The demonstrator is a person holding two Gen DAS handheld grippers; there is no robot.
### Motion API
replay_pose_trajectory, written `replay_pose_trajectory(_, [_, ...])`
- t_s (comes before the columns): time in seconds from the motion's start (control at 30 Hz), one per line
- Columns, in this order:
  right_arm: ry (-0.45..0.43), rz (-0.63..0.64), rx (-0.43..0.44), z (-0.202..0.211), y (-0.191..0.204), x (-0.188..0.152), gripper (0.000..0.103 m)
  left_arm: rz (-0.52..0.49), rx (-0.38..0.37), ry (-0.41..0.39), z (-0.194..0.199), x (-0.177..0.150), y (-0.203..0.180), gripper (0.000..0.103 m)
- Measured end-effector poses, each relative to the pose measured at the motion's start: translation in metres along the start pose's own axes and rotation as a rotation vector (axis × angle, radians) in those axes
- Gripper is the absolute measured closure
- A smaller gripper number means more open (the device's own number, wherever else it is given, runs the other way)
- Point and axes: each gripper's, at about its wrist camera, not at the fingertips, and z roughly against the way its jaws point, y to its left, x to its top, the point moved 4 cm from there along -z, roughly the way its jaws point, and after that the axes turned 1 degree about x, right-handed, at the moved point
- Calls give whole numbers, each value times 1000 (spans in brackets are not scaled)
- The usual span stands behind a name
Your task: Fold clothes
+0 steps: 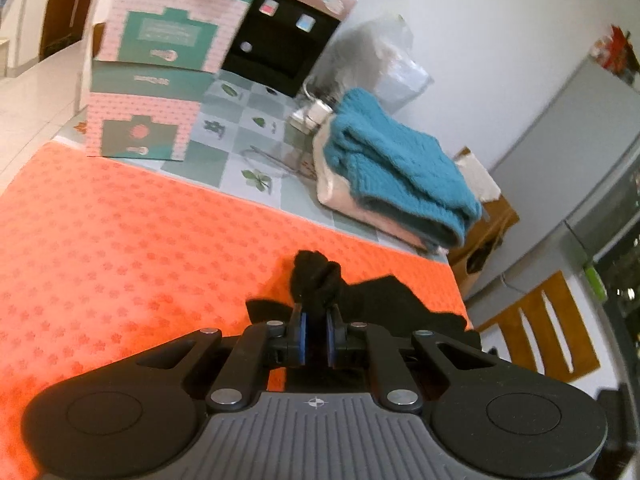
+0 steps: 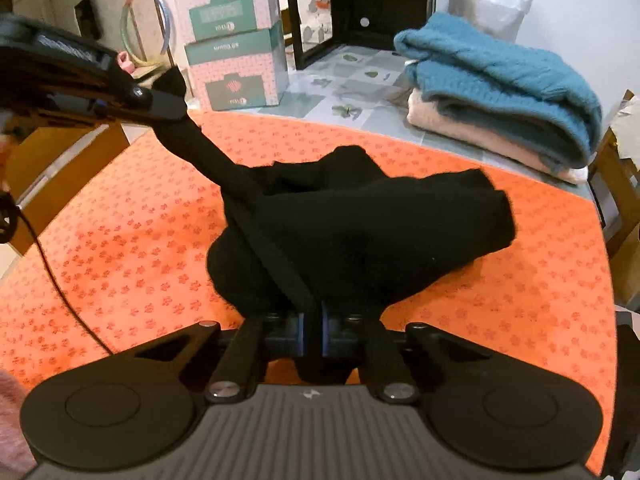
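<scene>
1. Black garment lies bunched in a heap on the orange mat, mid-table, leaning toward the near edge. No flat panels, no clean fold lines. Not folded as it lies.
2. A teal sweater sits folded on top of a folded pink garment, stacked at the far right corner of the table, off the mat. So part of the pile lies in finished form; the black piece does not.
3. Judgement: work on the black garment is mid-way at best. It needs spreading flat and then folding, or the current lift is part of a fold; the pictures don't settle which.
4. Left gripper: fingers closed down to a narrow gap, clamped on a twisted wad of the black fabric that sticks out past the tips. In the right wrist view it holds that strip raised above the mat at the left, fabric stretched taut down to the heap.
5. Right gripper: fingers nearly together, pinching the near edge of the same garment, low over the mat near the table's near edge.
6. Both grips are on one garment, a taut band running between them across the heap.
7. Boxes stand at the far edge, clear of the work.
</scene>
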Motion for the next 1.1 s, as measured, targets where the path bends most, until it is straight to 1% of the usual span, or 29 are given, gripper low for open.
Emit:
replay_pose_trajectory(0.1, [-9, 1, 2, 22, 1, -2, 95, 46, -22, -26, 11, 4, 6, 91])
replay_pose_trajectory(0.2, [-1, -1, 23, 38, 2, -6, 95, 81, -20, -40, 23, 3, 14, 91])
replay_pose_trajectory(0.27, [12, -24, 71, 45, 6, -10, 95, 88, -5, -52, 32, 1, 20, 91])
replay_pose_trajectory(0.37, [52, -20, 154, 47, 22, -18, 95, 120, 21, -69, 44, 1, 35, 91])
replay_pose_trajectory(0.5, [110, 22, 204, 41, 42, -24, 94, 174, 65, -98, 59, 3, 59, 91])
replay_pose_trajectory(0.53, [124, 32, 211, 40, 45, -24, 92, 186, 74, -106, 63, 3, 64, 91])
replay_pose_trajectory(0.6, [130, 54, 212, 41, 50, -22, 85, 207, 97, -126, 70, 2, 76, 92])
replay_pose_trajectory(0.63, [130, 66, 210, 42, 51, -21, 77, 217, 111, -136, 74, 2, 82, 91])
replay_pose_trajectory(0.67, [133, 77, 202, 44, 52, -20, 74, 226, 127, -148, 79, 2, 88, 91])
replay_pose_trajectory(0.77, [142, 98, 171, 47, 50, -20, 74, 271, 166, -175, 92, 1, 109, 91])
replay_pose_trajectory(0.87, [134, 84, 149, 49, 41, -18, 73, 312, 201, -184, 101, -4, 129, 92])
replay_pose_trajectory(0.93, [118, 65, 128, 46, 35, -13, 70, 334, 223, -183, 105, -9, 140, 91])
replay_pose_trajectory(1.0, [102, 46, 107, 43, 29, -9, 64, 365, 235, -169, 107, -17, 151, 91])
replay_pose_trajectory(1.03, [95, 37, 96, 42, 26, -7, 54, 384, 237, -160, 106, -21, 156, 91])
replay_pose_trajectory(1.07, [87, 27, 86, 41, 23, -5, 46, 401, 238, -150, 106, -25, 161, 91])
replay_pose_trajectory(1.1, [73, 11, 74, 38, 20, -2, 44, 412, 239, -143, 105, -29, 164, 91])
